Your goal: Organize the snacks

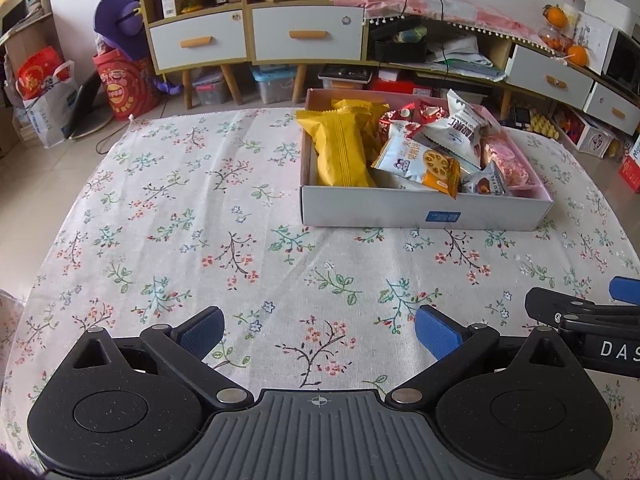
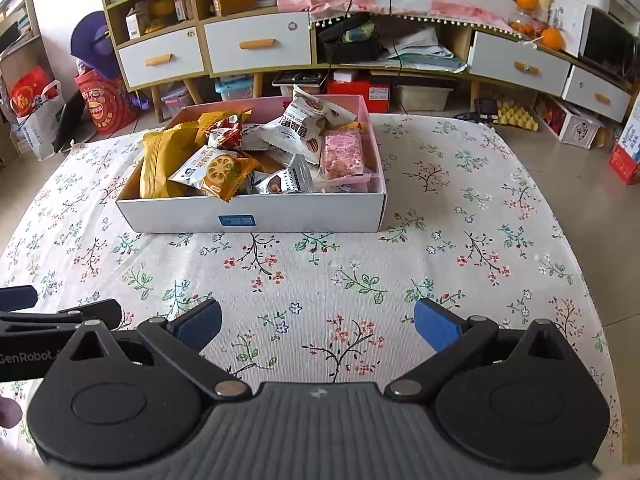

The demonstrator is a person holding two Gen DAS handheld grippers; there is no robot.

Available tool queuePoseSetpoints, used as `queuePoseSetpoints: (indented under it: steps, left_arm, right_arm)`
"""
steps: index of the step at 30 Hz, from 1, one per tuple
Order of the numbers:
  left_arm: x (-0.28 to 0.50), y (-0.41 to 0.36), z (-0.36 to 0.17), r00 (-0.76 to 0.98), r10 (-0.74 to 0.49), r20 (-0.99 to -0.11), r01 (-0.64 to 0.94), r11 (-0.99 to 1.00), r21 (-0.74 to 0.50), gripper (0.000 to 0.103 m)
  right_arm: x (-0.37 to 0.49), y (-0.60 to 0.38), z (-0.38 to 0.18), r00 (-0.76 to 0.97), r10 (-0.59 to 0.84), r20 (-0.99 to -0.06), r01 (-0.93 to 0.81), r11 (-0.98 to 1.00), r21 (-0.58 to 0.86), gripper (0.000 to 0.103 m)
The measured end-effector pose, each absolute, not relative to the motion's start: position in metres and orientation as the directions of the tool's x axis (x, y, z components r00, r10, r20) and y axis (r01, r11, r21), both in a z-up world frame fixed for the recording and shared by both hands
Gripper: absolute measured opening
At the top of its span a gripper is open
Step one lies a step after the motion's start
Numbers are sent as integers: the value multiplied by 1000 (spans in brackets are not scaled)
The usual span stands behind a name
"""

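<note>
Snack box full on the counter, both my grippers empty and wide.

I see the shallow white cardboard box (image 1: 424,212) with a blue label sitting at about 1 o'clock in my left view and 11 o'clock in my right, on the floral cloth-covered counter (image 1: 200,240). Inside it, a large yellow foil packet (image 2: 160,164) fills the 9 o'clock end; a white-and-orange lotus-root packet (image 2: 214,168) leans over the near wall; a white nut packet (image 2: 304,128) stands tilted toward 12 o'clock; a pink clear-wrapped bar (image 2: 344,154) lies along the 3 o'clock wall. My left gripper (image 1: 318,330) and right gripper (image 2: 318,326) hover near the counter's front, jaws spread apart, holding nothing.
</note>
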State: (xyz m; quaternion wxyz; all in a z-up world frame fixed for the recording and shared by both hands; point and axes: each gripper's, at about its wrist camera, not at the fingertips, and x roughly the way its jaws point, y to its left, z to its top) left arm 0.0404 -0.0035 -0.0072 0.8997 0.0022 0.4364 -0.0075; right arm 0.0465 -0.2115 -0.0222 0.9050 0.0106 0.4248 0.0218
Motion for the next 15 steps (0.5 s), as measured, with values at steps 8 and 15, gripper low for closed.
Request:
queuePoseSetpoints:
  steps: [8,15]
  left_arm:
    - [42,0,-7,622,-7,-783,4,1000,-6,102]
    - [41,-3,-7,624,-4,-781,12,1000,4,102]
  right_arm:
    - [46,-211,-21,641,49,-766,-33,999,37,103]
    - [46,-209,-21,640,49,-767,-37,999,34,103]
